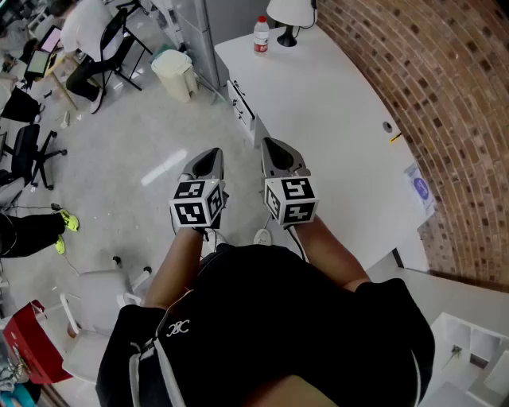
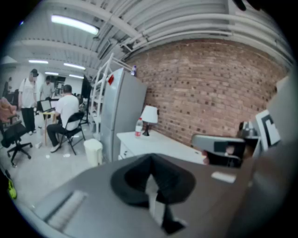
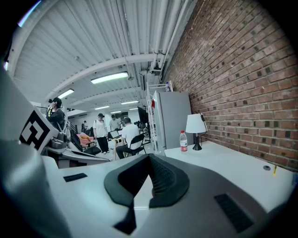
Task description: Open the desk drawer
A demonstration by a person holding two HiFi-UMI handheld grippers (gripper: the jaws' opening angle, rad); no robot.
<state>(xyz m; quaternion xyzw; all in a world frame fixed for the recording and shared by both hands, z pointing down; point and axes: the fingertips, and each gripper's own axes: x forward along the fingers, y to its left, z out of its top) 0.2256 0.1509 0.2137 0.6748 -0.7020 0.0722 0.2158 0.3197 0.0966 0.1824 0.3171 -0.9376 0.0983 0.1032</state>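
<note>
The white desk (image 1: pixel 334 119) runs along a brick wall, with its drawer fronts (image 1: pixel 241 103) on the near left side, closed. In the left gripper view the drawers (image 2: pixel 125 149) show below the desk's corner. My left gripper (image 1: pixel 208 155) hangs over the floor a little short of the drawers, shut and empty. My right gripper (image 1: pixel 277 147) is level with it over the desk's front edge, jaws together with nothing between them. In their own views the left gripper (image 2: pixel 150 160) and right gripper (image 3: pixel 149 159) point along the desk (image 3: pixel 233 167).
A water bottle (image 1: pixel 261 36) and a white lamp (image 1: pixel 290 14) stand at the desk's far end. A white bin (image 1: pixel 175 73) sits on the floor beyond the drawers, next to a grey refrigerator (image 2: pixel 118 111). A seated person (image 2: pixel 65 114) and office chairs (image 1: pixel 32 151) are to the left.
</note>
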